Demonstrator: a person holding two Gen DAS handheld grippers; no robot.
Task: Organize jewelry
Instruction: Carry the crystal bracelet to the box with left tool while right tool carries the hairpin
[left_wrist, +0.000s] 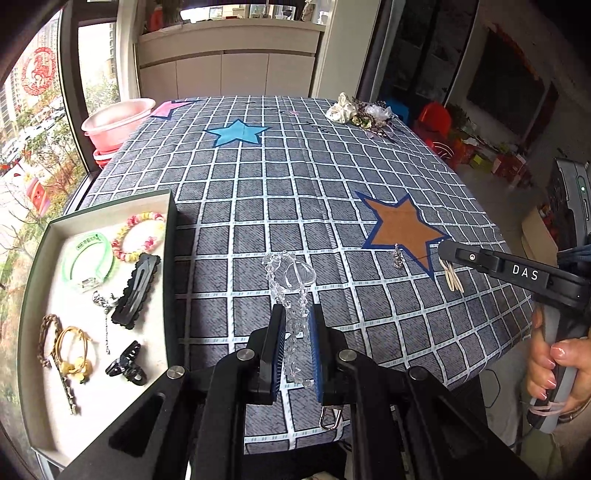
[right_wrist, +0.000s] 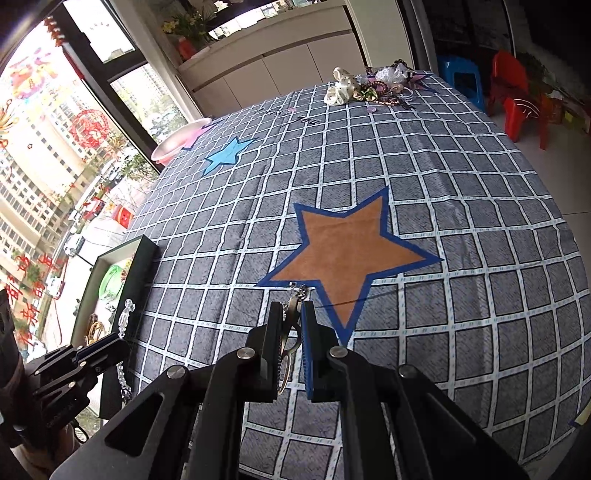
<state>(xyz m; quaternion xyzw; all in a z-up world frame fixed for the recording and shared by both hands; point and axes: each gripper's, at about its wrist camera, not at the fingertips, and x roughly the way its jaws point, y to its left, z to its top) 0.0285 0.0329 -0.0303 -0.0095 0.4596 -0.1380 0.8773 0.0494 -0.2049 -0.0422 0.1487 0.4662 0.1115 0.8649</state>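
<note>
My left tool (left_wrist: 297, 332) clamped a clear bead chain (left_wrist: 291, 295); my right tool (right_wrist: 291, 332) pinched a metal trinket (right_wrist: 291, 314). The chain's dangling tail risked snagging the tray (left_wrist: 168, 236) rim at lower left, I judged.

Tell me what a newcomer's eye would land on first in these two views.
Most striking is the clear crystal bracelet pinched upright in the left gripper above the checked tablecloth. Next comes the big brown star printed on the cloth, just beyond the right gripper, which is shut on a small metal keyring trinket. At the table's left edge lies the open box with bracelets and hair clips.
</note>
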